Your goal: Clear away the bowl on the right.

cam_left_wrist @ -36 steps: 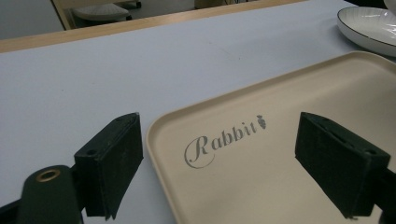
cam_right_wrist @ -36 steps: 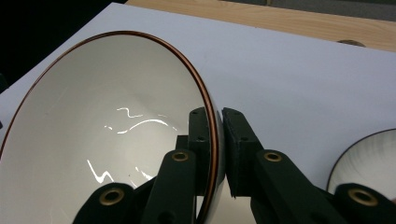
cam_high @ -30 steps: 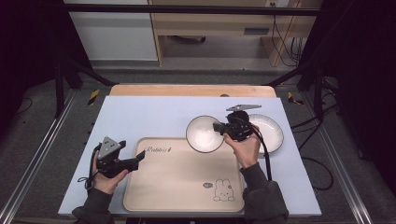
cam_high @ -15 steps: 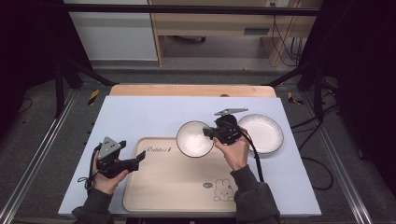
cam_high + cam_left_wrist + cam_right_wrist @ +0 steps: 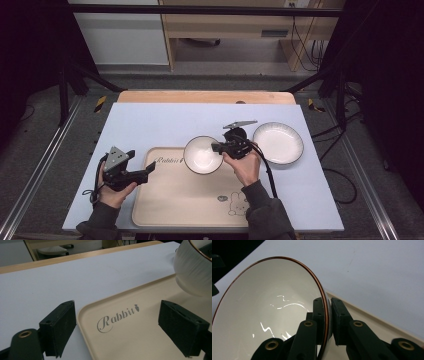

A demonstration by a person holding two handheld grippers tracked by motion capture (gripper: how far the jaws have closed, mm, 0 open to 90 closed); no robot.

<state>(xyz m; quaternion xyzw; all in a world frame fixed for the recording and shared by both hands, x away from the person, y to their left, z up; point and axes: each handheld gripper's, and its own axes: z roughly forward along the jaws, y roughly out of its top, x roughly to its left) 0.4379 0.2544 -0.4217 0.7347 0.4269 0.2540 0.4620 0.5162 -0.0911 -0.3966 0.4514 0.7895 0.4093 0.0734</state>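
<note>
The white bowl [image 5: 202, 155] is pinched by its rim in the right hand-held gripper [image 5: 218, 148] above the beige tray [image 5: 190, 200]; the left hand-held gripper [image 5: 148, 171] is released. Tilted so, it could slip and chip.

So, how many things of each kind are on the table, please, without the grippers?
Bowl: 1, clamped by its rim in the right gripper
Plate: 1
Tray: 1
Total: 3
</note>
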